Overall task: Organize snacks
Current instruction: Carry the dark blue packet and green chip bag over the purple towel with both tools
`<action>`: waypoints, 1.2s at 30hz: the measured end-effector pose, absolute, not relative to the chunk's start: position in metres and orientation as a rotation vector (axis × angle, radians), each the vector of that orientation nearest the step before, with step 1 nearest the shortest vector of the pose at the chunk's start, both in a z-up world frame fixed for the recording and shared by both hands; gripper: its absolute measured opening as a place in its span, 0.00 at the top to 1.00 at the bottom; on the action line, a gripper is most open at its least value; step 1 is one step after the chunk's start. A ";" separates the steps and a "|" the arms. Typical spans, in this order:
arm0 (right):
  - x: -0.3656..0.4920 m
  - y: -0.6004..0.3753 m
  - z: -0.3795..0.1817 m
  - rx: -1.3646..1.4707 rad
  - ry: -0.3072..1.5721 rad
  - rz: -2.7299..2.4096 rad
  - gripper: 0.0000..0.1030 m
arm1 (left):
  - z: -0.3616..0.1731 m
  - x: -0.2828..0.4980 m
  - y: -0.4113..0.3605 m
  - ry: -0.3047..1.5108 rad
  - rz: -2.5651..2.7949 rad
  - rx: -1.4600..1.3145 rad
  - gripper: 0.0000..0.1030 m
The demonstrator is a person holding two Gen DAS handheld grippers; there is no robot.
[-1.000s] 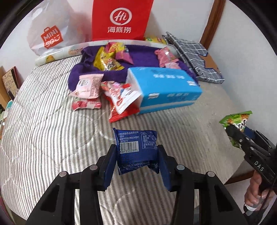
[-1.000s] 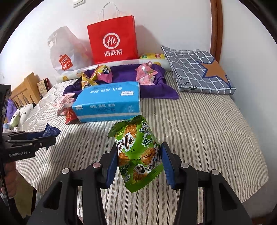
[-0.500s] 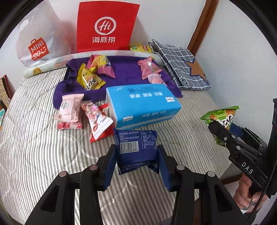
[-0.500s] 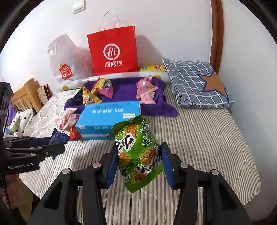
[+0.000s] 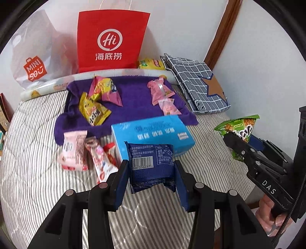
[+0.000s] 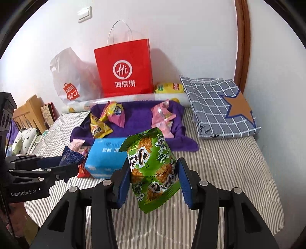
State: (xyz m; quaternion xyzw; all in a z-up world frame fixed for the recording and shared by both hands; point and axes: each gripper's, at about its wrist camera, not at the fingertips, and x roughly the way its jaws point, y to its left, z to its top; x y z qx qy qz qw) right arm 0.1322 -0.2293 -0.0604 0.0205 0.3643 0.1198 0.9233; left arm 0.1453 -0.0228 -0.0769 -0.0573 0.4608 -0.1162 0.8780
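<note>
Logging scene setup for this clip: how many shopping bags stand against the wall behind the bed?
2. A red paper bag stands behind the purple towel; a white plastic bag sits just left of it. Another could be hidden behind them.

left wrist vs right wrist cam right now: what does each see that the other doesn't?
Left wrist only: the barcode side of the blue packet clamped in the left gripper, and the pink wrapped snacks on the striped bedcover.
Right wrist only: the wall switch, the wooden headboard and the printed front of the green packet in the right gripper.
Both: red paper bag, purple towel, blue tissue pack, checked cushion.
</note>
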 end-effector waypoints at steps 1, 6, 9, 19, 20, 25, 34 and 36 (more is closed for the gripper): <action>0.136 -0.230 -0.059 0.044 0.747 0.246 0.55 | -0.075 0.148 -0.023 0.960 -0.242 -0.118 0.58; 0.152 -0.231 -0.055 0.041 0.747 0.234 0.55 | -0.068 0.164 -0.024 0.953 -0.245 -0.115 0.58; 0.160 -0.232 -0.053 0.041 0.744 0.231 0.55 | -0.066 0.174 -0.023 0.952 -0.247 -0.118 0.58; 0.188 -0.228 -0.045 0.026 0.736 0.229 0.55 | -0.060 0.191 -0.020 0.949 -0.246 -0.125 0.57; 0.190 -0.228 -0.044 0.025 0.735 0.229 0.55 | -0.059 0.195 -0.020 0.949 -0.244 -0.125 0.57; 0.202 -0.224 -0.042 0.021 0.732 0.235 0.55 | -0.055 0.206 -0.016 0.941 -0.240 -0.125 0.58; 0.221 -0.218 -0.043 0.017 0.736 0.239 0.55 | -0.054 0.224 -0.010 0.938 -0.236 -0.131 0.57; 0.226 -0.216 -0.043 0.016 0.737 0.239 0.55 | -0.054 0.226 -0.009 0.939 -0.234 -0.131 0.58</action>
